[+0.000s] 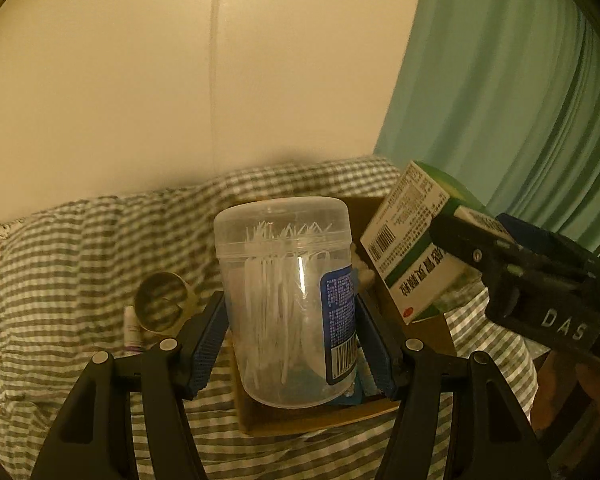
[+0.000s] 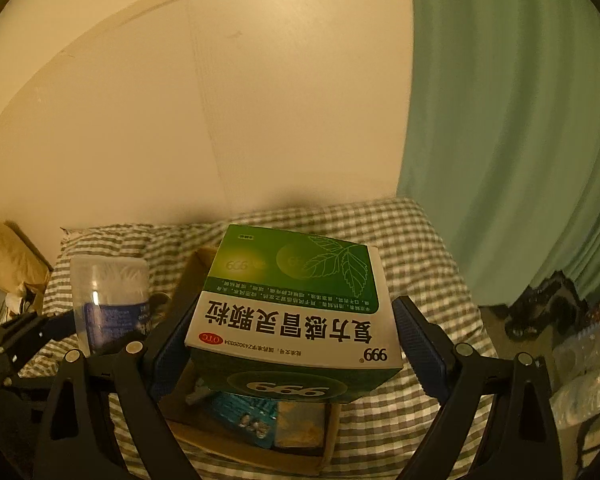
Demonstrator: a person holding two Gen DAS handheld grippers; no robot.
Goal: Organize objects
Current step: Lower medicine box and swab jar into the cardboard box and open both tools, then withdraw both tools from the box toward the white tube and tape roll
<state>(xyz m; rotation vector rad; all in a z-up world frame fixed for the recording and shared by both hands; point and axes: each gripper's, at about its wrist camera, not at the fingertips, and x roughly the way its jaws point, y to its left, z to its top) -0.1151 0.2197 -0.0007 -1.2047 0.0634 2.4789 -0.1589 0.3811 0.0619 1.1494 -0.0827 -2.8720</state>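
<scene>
My left gripper [image 1: 290,328] is shut on a clear plastic jar of floss picks [image 1: 288,296] with a blue label, held upright above an open cardboard box [image 1: 308,420] on the bed. My right gripper [image 2: 296,340] is shut on a green and white medicine box [image 2: 296,304], held over the same cardboard box [image 2: 252,448]. The medicine box also shows in the left wrist view [image 1: 412,248], tilted, to the right of the jar. The jar shows at the left of the right wrist view [image 2: 108,300]. Small items lie in the cardboard box, partly hidden.
A bed with a green checked sheet [image 1: 80,248] fills the lower view. A tape roll [image 1: 164,300] and a small bottle [image 1: 132,328] lie left of the box. A cream wall stands behind, a green curtain [image 2: 500,140] to the right. Clutter [image 2: 552,312] lies on the floor at right.
</scene>
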